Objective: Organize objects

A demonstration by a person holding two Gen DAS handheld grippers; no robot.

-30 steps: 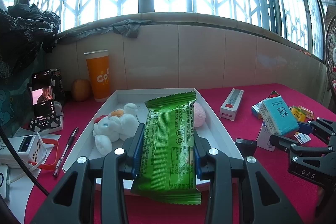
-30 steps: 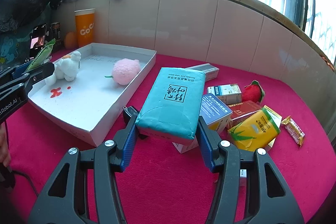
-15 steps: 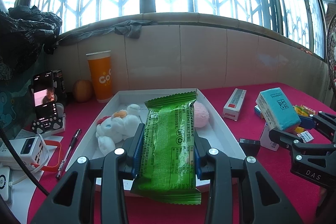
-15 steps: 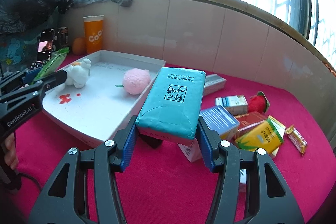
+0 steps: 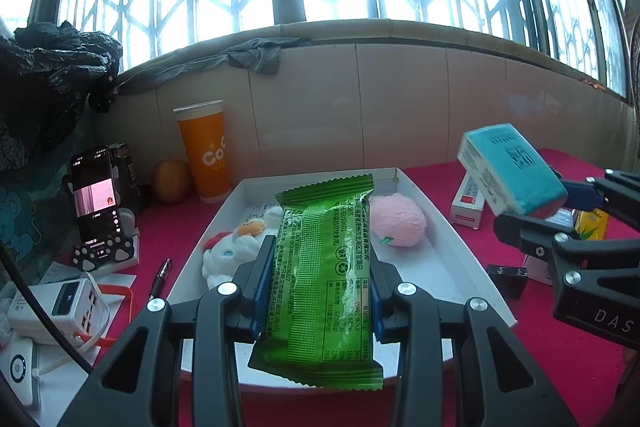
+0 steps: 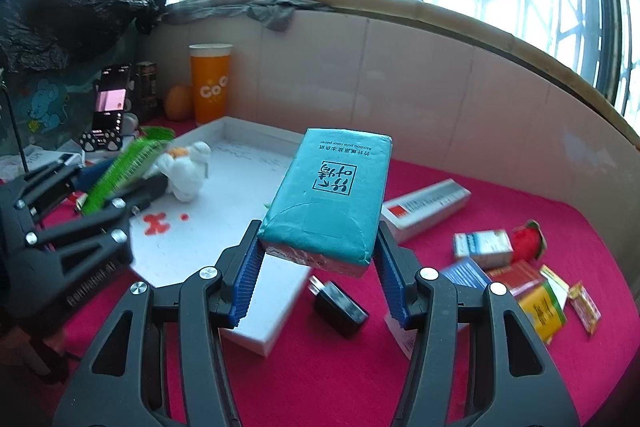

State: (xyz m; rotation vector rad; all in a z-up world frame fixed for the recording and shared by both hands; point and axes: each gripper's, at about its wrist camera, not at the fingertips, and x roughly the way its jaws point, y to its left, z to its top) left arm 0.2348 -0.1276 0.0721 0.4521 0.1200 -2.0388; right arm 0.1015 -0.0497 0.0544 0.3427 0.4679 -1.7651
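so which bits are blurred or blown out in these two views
Left wrist view: the window panes are blown out white, and the teal tissue pack in the right gripper is motion-smeared. Right wrist view: the green snack packet in the left gripper is smeared, the teal pack itself sharp; the fisheye bends the sill.

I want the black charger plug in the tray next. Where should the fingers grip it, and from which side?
Grip the black charger plug across its two long flat sides, coming from above. It lies flat on the red cloth with its prongs at one end, so the body's middle is the surest hold.
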